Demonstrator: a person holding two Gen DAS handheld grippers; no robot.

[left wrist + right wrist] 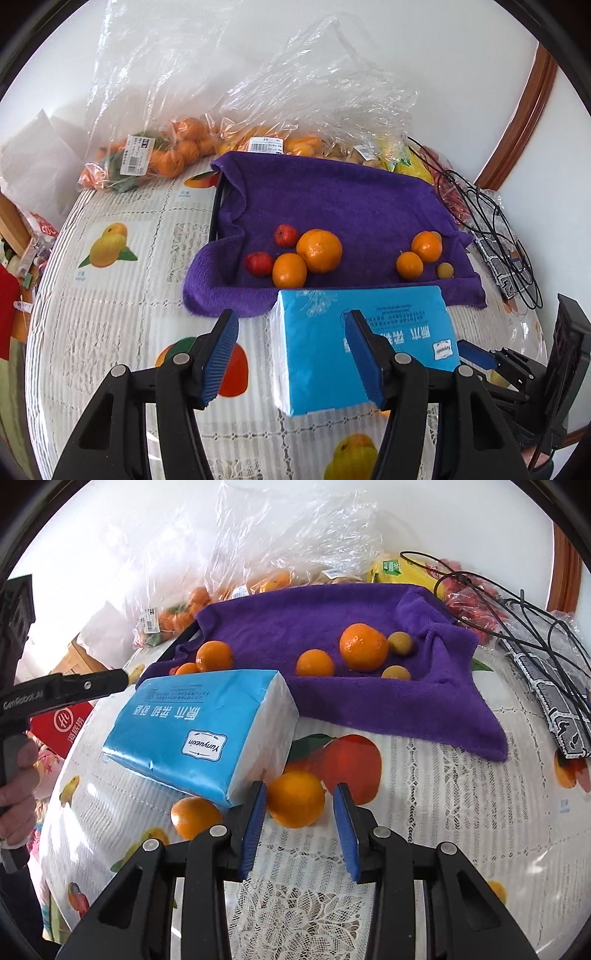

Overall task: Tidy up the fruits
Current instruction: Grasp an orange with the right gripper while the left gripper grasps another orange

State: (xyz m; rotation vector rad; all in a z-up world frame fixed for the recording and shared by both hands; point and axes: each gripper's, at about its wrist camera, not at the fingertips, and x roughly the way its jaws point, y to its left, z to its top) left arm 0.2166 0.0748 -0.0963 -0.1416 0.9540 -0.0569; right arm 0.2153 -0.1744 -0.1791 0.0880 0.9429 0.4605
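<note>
A purple towel (332,199) (295,620) lies over a tray and holds several oranges, two red fruits (286,235) and small yellow-green fruits (445,270). The largest orange (319,250) lies left of centre. My left gripper (291,354) is open and empty above the table, over the left end of a blue tissue pack (365,343) (207,734). My right gripper (301,827) is open with its jaws on either side of an orange (295,797) on the table, pads apart from it. Another orange (194,816) lies beside the tissue pack.
Clear plastic bags of oranges (177,151) and other fruit line the far table edge against the wall. A tangle of black cable (491,229) (535,602) and a patterned pouch (561,709) lie at the right. The right gripper's body (517,369) shows in the left wrist view.
</note>
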